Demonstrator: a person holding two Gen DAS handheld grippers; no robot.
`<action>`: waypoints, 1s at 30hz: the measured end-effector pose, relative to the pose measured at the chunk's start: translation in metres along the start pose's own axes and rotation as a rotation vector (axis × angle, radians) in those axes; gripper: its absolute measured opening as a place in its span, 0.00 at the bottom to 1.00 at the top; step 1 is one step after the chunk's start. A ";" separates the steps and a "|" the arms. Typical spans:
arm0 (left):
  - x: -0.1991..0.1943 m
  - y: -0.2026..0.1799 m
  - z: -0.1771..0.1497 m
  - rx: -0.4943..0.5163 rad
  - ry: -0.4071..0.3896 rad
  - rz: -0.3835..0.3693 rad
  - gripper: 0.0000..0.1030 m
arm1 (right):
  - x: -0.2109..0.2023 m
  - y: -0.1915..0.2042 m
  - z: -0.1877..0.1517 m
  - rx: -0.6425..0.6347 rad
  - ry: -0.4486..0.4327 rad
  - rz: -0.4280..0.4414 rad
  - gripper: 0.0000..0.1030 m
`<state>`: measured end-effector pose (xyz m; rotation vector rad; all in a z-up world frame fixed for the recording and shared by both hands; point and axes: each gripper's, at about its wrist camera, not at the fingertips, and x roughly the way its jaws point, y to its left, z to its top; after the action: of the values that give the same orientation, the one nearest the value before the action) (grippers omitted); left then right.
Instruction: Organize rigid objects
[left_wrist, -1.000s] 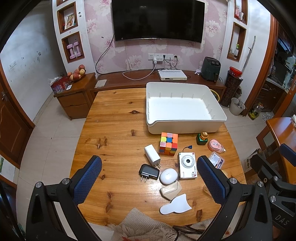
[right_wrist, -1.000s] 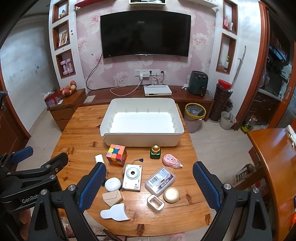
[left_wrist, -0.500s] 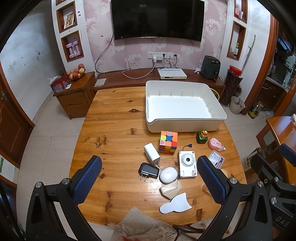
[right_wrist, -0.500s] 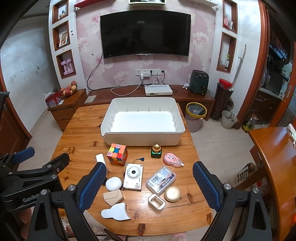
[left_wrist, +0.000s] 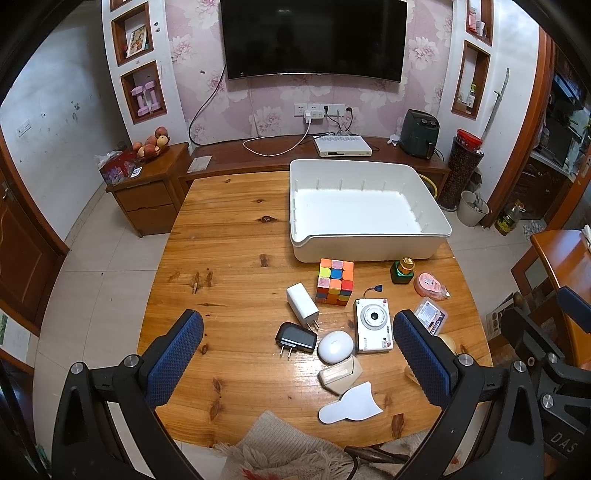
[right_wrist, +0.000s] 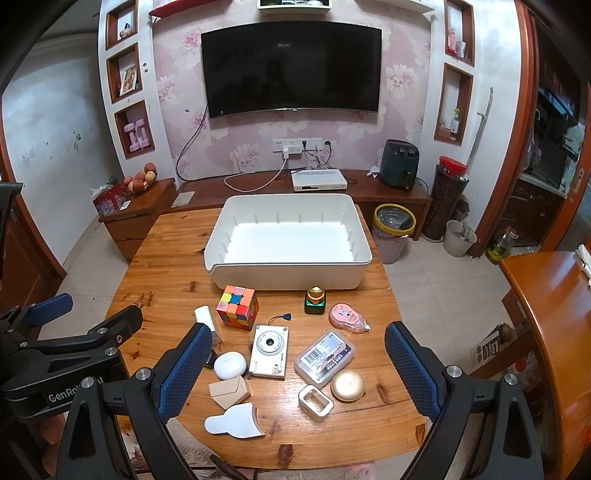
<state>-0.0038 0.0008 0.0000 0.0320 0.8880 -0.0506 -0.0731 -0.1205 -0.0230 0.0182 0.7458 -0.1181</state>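
A white bin (left_wrist: 369, 242) (right_wrist: 288, 273) stands empty at the table's far side. In front of it lie a colour cube (left_wrist: 334, 281) (right_wrist: 237, 307), a white camera (left_wrist: 373, 325) (right_wrist: 269, 350), a white charger (left_wrist: 302, 300), a black charger (left_wrist: 296, 338), a white oval case (left_wrist: 335, 346) (right_wrist: 230, 364), a green bottle (right_wrist: 315, 300), a pink tape dispenser (right_wrist: 346, 316), a clear box (right_wrist: 324, 357) and a gold disc (right_wrist: 348, 385). My left gripper (left_wrist: 295, 363) and right gripper (right_wrist: 297, 369) are both open and empty, held above the table's near edge.
A beige box (right_wrist: 229, 391), a white scoop-shaped card (right_wrist: 234, 424) and a small beige frame (right_wrist: 316, 402) lie near the front edge. A wooden table (left_wrist: 229, 236) carries it all. A second wooden table (right_wrist: 554, 332) stands right. A bin with a yellow rim (right_wrist: 393, 232) stands behind.
Both views have shifted slightly back and up. No object on the table has moved and both grippers stay open.
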 end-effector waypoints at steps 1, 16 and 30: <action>0.000 0.000 0.000 -0.001 0.000 0.000 0.99 | 0.000 -0.001 0.001 0.001 0.000 0.001 0.93; 0.001 -0.002 -0.003 0.001 0.005 0.001 0.99 | -0.001 0.000 -0.001 0.005 0.003 0.005 0.93; 0.008 -0.009 -0.012 0.012 0.022 -0.005 0.99 | 0.000 0.006 -0.008 0.012 0.008 0.012 0.93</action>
<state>-0.0081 -0.0078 -0.0136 0.0414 0.9096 -0.0597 -0.0774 -0.1145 -0.0289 0.0349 0.7529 -0.1107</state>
